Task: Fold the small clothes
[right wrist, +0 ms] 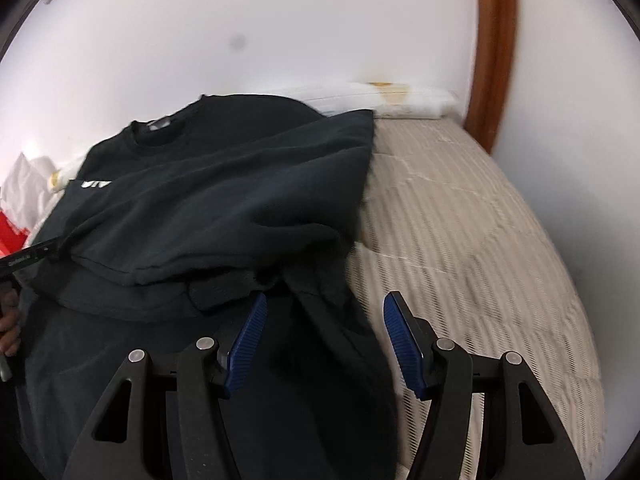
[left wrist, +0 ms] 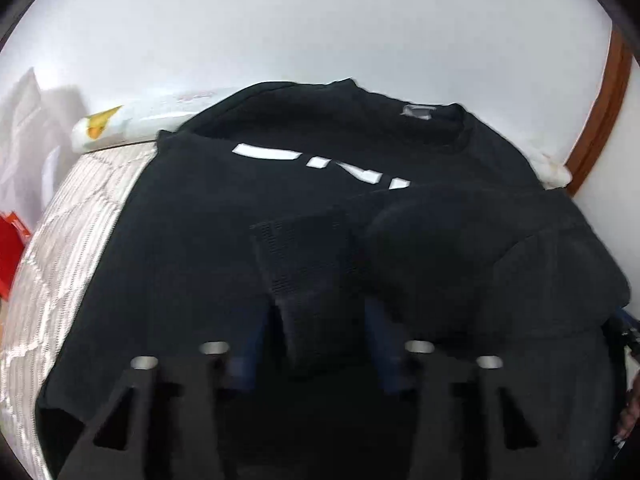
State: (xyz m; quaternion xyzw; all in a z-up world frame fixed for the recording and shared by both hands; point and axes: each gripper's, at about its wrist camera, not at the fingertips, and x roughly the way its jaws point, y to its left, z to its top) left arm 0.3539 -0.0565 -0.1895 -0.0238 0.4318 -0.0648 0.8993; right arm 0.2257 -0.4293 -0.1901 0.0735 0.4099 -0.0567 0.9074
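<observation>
A black sweatshirt (left wrist: 224, 216) with white lettering (left wrist: 320, 164) lies on a striped mattress; it also shows in the right wrist view (right wrist: 208, 184). Its right side is folded over the middle. My left gripper (left wrist: 316, 312) stands low over the shirt with its jaws apart; a ribbed cuff (left wrist: 304, 256) lies between the blue pads, and the dark blur hides whether they pinch it. My right gripper (right wrist: 324, 320) is open, its blue pads (right wrist: 402, 344) apart over the shirt's lower right edge, with loose black cloth lying between them.
The striped mattress (right wrist: 472, 240) extends to the right. White pillows (right wrist: 400, 100) lie at its far end against a white wall. A brown wooden frame (right wrist: 492, 52) stands at the right. A red object (left wrist: 12, 248) and white cloth lie at the left.
</observation>
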